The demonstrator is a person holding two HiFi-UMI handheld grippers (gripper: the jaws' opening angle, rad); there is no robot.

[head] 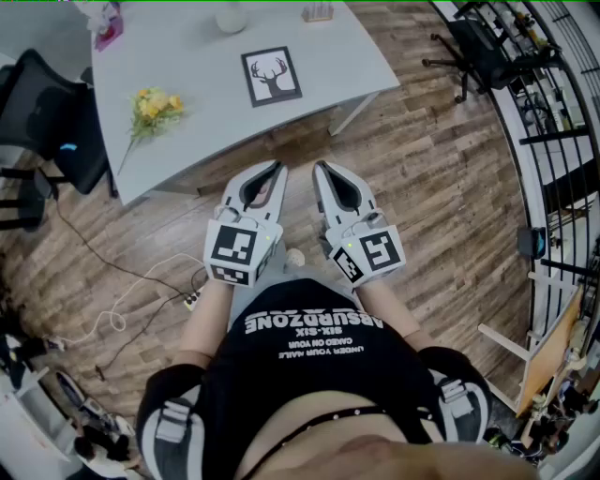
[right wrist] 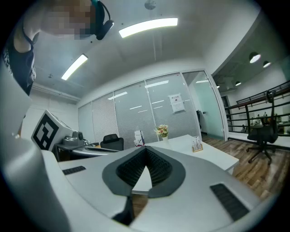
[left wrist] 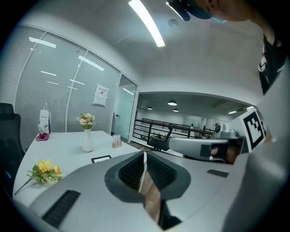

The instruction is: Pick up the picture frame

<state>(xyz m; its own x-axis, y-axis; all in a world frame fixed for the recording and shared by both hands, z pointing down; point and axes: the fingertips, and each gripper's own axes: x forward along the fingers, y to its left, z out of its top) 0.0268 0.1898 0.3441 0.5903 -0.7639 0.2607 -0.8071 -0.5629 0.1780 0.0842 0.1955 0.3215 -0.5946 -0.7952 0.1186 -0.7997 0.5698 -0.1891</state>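
The left tongs [head: 278, 166] and the right tongs [head: 319, 167] are held side by side in front of the person's body, tips pointing toward the desk [head: 192, 141]. They hang over the wooden floor [head: 422, 187], just short of the desk's near edge.

In the left gripper view the two jaws are clenched, pressed together along a thin seam with nothing between them. In the right gripper view the jaws meet at their tips in the same way. Only a small triangular gap is left behind the tips, and the desk shows through it. Both tongs are empty and touch nothing.

The picture frame [head: 272, 76] lies flat on the desk, well ahead of both tongs. It has a black border around a white sheet printed with a deer's head. A bunch of yellow flowers [head: 155, 105] lies on the desk to the left of the frame. A white vase [head: 231, 17] stands at the far edge. A black chair [head: 47, 117] stands by the desk's left side.
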